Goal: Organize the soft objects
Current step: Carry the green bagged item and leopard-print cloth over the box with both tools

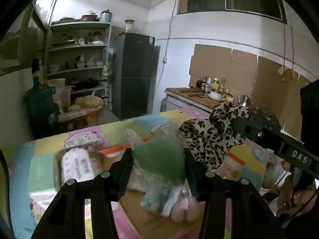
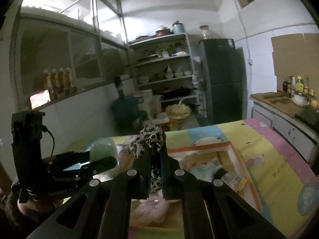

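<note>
My left gripper is shut on a green soft object in a clear plastic bag and holds it above the table; it also shows in the right wrist view. My right gripper is shut on a leopard-print cloth, held up above an orange-rimmed cardboard box. In the left wrist view the leopard cloth hangs from the right gripper just right of the green object. A pale pink soft item lies in the box below.
The table has a colourful patchwork cover. A wrapped roll with printed text lies at left. A dark fridge, shelves with dishes and a counter with bottles stand beyond.
</note>
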Demonstrator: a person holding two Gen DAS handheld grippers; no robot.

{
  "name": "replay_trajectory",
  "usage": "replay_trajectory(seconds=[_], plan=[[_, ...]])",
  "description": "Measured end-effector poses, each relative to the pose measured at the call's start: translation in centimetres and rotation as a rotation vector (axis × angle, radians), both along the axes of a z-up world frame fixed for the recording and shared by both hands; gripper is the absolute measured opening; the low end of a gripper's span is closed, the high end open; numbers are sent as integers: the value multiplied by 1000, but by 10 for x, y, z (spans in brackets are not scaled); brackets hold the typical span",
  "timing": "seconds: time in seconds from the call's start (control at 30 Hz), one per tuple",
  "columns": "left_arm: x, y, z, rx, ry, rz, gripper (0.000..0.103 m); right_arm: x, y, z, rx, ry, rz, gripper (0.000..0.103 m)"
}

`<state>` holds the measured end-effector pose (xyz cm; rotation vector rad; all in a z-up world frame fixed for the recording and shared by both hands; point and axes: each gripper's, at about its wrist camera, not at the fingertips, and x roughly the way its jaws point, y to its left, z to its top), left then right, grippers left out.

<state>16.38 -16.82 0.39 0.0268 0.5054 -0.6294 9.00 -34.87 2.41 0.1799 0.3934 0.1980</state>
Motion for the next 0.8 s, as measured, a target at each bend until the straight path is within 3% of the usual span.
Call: replay_trajectory(seconds=[0.53,0.8], plan=[[53,-51,-18,35,114,-29,50,56,-66,-25,178,90,-22,8],[74,-68,-42,76,207,-39,50,78,-78,-50,209,167,-30,9]])
